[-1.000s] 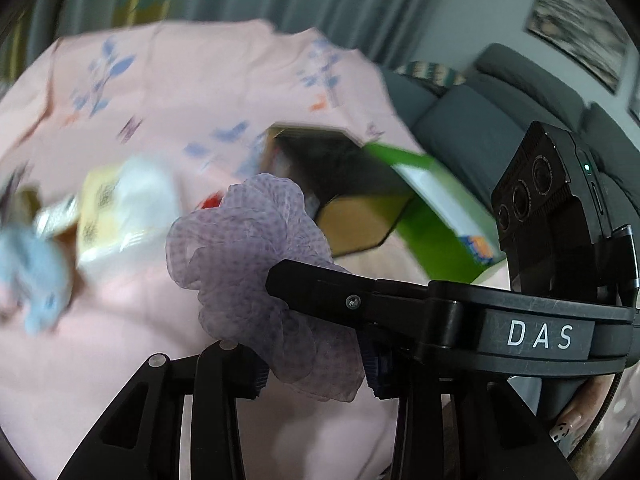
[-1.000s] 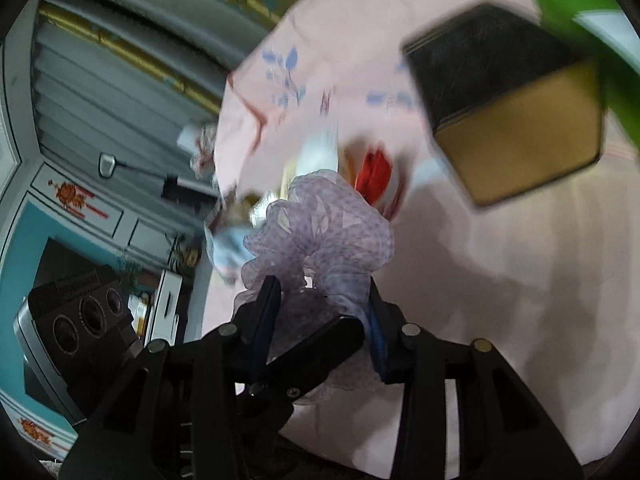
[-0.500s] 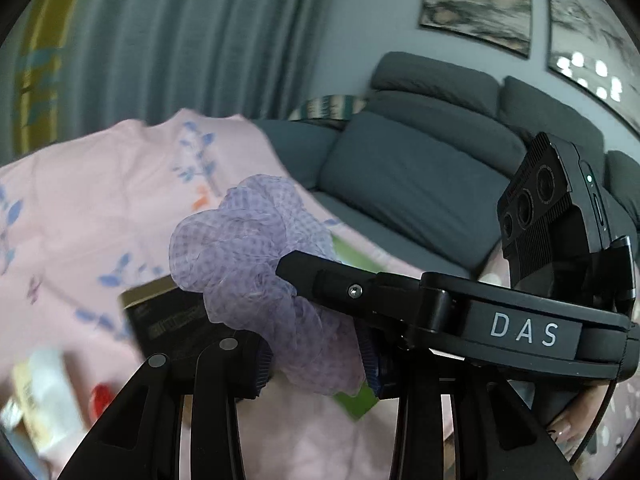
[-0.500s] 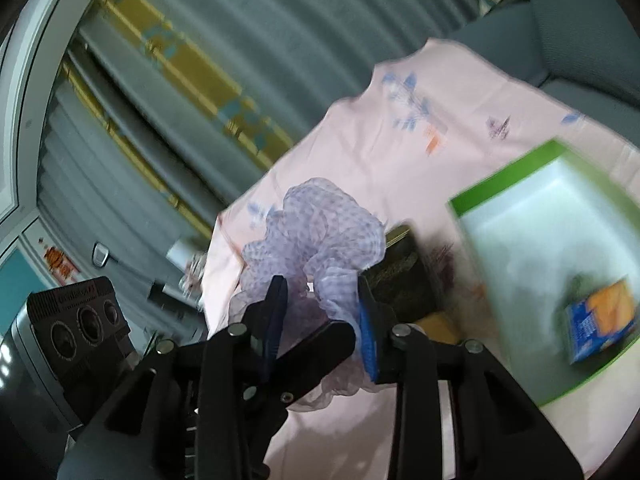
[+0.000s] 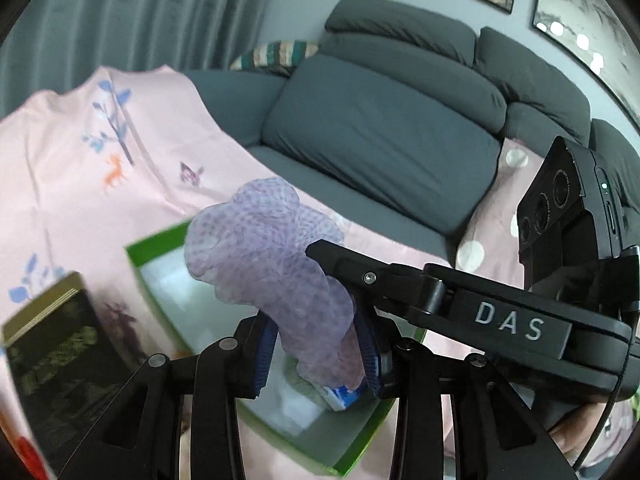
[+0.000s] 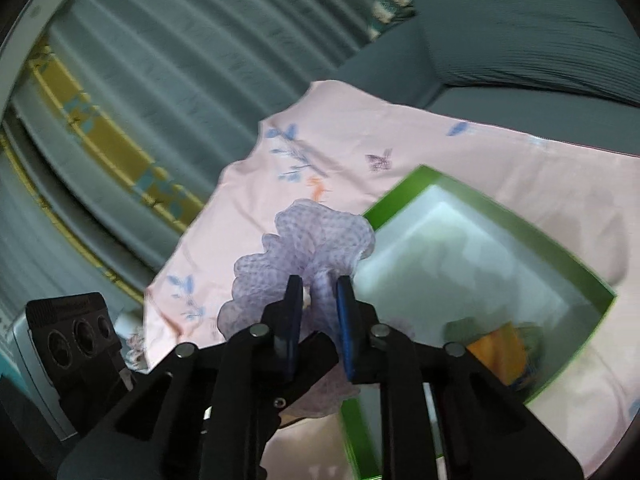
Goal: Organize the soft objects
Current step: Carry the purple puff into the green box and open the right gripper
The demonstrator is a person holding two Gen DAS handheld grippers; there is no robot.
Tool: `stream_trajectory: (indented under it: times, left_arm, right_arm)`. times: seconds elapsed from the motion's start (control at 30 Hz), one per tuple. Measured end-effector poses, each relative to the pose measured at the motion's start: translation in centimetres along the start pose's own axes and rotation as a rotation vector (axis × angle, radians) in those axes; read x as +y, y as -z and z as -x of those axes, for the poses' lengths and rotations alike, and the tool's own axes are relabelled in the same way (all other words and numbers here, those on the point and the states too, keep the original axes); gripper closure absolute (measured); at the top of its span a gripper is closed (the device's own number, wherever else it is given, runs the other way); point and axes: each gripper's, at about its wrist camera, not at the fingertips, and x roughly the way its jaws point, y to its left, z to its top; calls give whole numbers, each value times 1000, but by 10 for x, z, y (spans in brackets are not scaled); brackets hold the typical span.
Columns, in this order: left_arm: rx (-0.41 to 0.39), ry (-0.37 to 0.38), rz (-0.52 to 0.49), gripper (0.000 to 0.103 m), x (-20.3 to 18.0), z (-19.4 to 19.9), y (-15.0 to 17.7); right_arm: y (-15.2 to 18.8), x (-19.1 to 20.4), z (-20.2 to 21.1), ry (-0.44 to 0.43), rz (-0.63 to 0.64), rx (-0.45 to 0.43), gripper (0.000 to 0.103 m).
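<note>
Pink cloth (image 5: 72, 184) spread over surface, grey sofa (image 5: 380, 132) behind. Lilac scrunchie (image 5: 272, 256) gripped by both: left gripper (image 5: 316, 354) closed on it, right gripper (image 6: 318, 328) fingers just closing, fabric pinched btwn. Green box (image 6: 404, 192) lies just ahead/below & right of scrunchie; drop judged next, either hand equally near.

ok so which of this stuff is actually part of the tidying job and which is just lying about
Part of the job:
- purple scrunchie, gripped by both the left claw and the right claw
- green box, open, with a few small items inside

Lying about:
- dark tin beside the box
- pink sheet
- grey sofa
- curtains
</note>
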Motion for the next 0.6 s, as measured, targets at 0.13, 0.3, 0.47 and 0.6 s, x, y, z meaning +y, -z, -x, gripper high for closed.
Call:
stream_trajectory:
  times: [0.13,0.3,0.47,0.6]
  left_arm:
    - [53,-5,14,65,-3,-24,6]
    - [82,-9,27,65,-7,-38,11]
    - [106,-5,68,65,0,-45,12]
    - [113,-30,80,65,3,-45,12]
  right_arm:
    - [0,-21,-6,76,-40,21,92]
    - [0,-36,-8,125,-65,37,93]
    - [0,-46,-10,219,-78,45,93]
    - [1,-56,-14,231,-100,62,90]
